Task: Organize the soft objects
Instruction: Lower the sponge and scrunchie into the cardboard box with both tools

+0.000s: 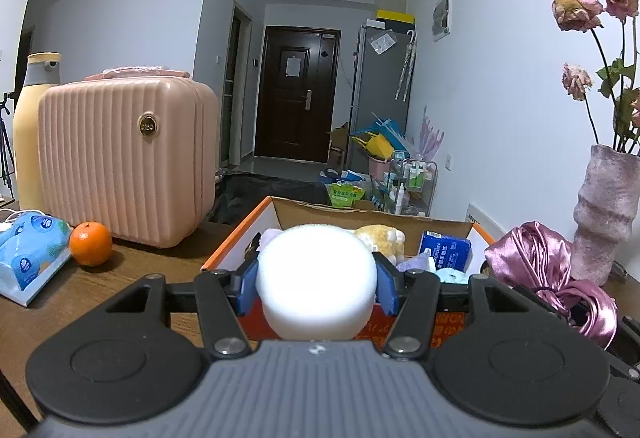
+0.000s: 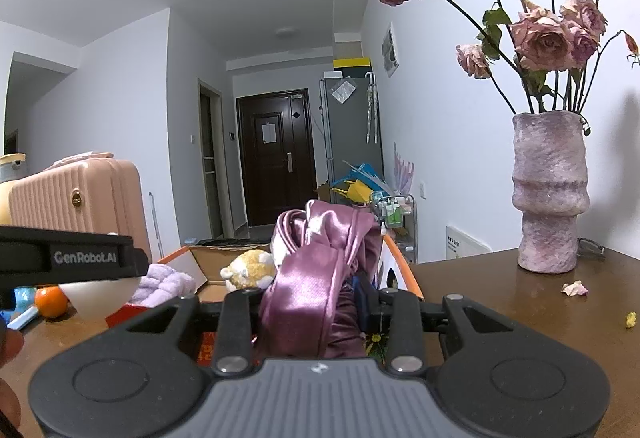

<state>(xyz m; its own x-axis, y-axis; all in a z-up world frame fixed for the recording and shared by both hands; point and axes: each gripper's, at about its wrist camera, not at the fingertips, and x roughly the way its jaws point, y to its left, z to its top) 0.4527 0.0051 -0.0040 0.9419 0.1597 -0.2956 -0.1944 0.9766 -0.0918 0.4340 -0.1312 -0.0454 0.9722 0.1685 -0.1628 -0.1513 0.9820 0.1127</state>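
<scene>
My left gripper [image 1: 316, 278] is shut on a white round sponge [image 1: 316, 274] and holds it just in front of an open cardboard box [image 1: 240, 238] with an orange rim. Inside the box lie a yellow plush toy [image 1: 380, 238], a blue tissue pack [image 1: 446, 250] and a lilac soft item [image 1: 416, 262]. My right gripper [image 2: 316, 294] is shut on a pink satin cloth [image 2: 320, 266], held beside the box's right edge [image 2: 400, 262]. The left gripper's body [image 2: 72, 258] shows at the left of the right wrist view.
A pink ribbed case [image 1: 124, 158] and a cream bottle [image 1: 28, 126] stand at the left. An orange [image 1: 90, 244] and a blue tissue pack [image 1: 28, 254] lie on the wooden table [image 1: 152, 262]. A pink vase [image 2: 550, 194] with dried roses stands at the right.
</scene>
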